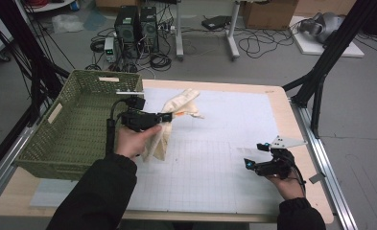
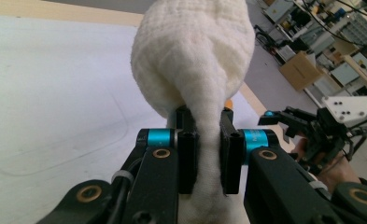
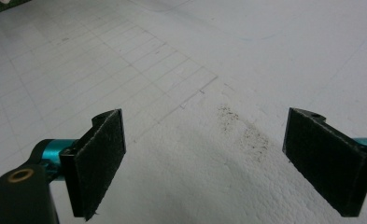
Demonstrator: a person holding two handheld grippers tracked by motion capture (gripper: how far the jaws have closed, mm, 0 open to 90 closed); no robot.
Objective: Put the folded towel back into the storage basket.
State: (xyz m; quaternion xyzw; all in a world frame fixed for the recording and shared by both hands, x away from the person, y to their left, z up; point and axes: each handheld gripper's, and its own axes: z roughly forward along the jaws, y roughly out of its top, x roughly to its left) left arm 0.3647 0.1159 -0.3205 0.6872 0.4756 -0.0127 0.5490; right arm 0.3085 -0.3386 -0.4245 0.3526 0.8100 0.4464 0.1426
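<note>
Two grippers work over a white gridded mat (image 1: pixel 224 158) that covers most of a pale wooden table (image 1: pixel 277 98); the left gripper (image 1: pixel 166 117) is clamped on a cream cloth (image 1: pixel 179 108), and in the left gripper view the fabric (image 2: pixel 193 56) is pinched tight between the two black jaws, bulging above them and trailing below. In the high view the cloth hangs off the mat, one end fanning up and away from the jaws toward the table's far side, the other drooping past the person's left hand (image 1: pixel 131 141) to the mat; it sits just beside the near right corner of a green woven basket (image 1: pixel 56 139), which takes up the table's left end and overhangs its left edge. The basket's right wall stands close to the left gripper, so room on that side is tight; to the right the mat lies open, well clear to the right gripper (image 1: pixel 253 164). That right gripper (image 3: pixel 204 163) rests low near the table's right edge with its jaws spread wide and nothing between them, a faint dark smudge (image 3: pixel 242 130) on the mat ahead. Beyond the table's far edge lie computer towers (image 1: pixel 138 28) and tangled cables (image 1: pixel 258 45) on the floor; black frame legs (image 1: pixel 320 76) stand just off the far right corner.
</note>
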